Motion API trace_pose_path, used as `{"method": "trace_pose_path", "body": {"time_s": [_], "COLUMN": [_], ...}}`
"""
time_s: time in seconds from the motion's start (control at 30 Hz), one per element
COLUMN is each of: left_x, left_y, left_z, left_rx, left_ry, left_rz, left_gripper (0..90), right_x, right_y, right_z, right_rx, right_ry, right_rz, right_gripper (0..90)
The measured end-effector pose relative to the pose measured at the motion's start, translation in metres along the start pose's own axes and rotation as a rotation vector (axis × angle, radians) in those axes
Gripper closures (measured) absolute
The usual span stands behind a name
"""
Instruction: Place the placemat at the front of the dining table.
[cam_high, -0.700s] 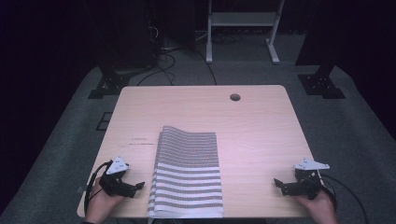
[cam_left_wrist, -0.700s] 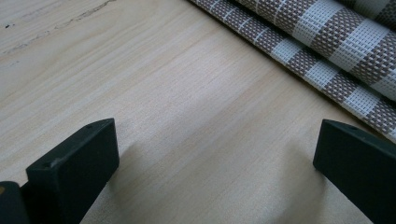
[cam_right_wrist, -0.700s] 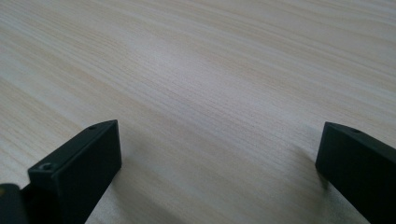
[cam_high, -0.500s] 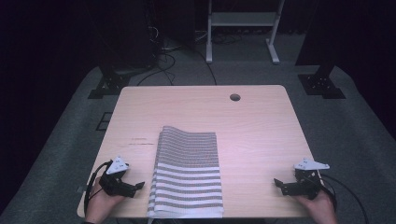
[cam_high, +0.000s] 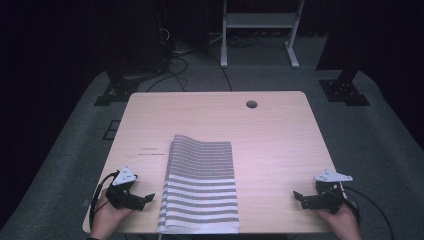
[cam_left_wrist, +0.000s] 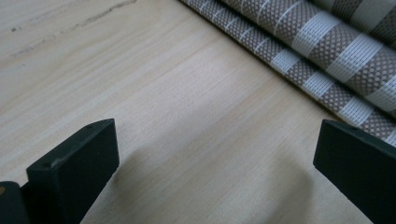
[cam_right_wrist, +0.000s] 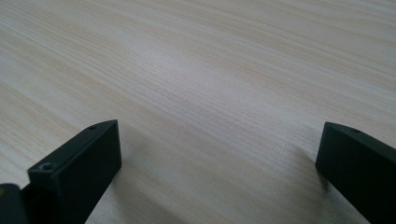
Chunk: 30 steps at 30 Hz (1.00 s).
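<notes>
While both hands rest low at the table's (cam_high: 280, 125) near edge:
Left gripper (cam_high: 149, 197): jaws wide apart, empty, beside striped cloth (cam_high: 200, 185).
Right gripper (cam_high: 296, 195): gaping, empty.

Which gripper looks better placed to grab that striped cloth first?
Probably the left. The left gripper sits open right beside the striped cloth, whose edge shows ahead of its jaws in its own view. The right gripper, also open, faces bare table, farther from the cloth.

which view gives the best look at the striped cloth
The high view: it shows the whole folded striped cloth lying flat on the table, between the two grippers and touching neither. The left gripper view catches just its folded edge close up, beyond open jaws. The right gripper view shows bare tabletop.
</notes>
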<state>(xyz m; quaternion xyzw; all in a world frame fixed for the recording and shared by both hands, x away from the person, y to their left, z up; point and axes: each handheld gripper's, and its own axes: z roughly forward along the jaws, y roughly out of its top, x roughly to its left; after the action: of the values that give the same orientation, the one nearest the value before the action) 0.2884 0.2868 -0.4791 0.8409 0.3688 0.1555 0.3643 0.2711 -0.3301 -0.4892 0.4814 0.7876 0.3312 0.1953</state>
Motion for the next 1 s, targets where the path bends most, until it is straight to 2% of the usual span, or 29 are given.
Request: {"method": "trace_pose_path", "body": {"time_s": [0.1,0.43,1.0], "left_x": [-0.001,-0.007,-0.016], "left_y": [0.004,0.013,0.03], "left_z": [-0.005,-0.014,-0.02], "left_rx": [-0.027,-0.048,-0.076], "left_ry": [0.001,-0.021,-0.059], "left_rz": [-0.009,-0.021,-0.004], "left_gripper": [0.0,0.0,0.0], "right_x": [0.0,0.0,0.0], "right_y": [0.0,0.0,0.0], "right_z": [0.0,0.0,0.0], "right_rx": [0.0,0.0,0.0], "right_ry": [0.0,0.0,0.0], "right_rz": [0.0,0.0,0.0], "right_gripper": [0.0,0.0,0.0]}}
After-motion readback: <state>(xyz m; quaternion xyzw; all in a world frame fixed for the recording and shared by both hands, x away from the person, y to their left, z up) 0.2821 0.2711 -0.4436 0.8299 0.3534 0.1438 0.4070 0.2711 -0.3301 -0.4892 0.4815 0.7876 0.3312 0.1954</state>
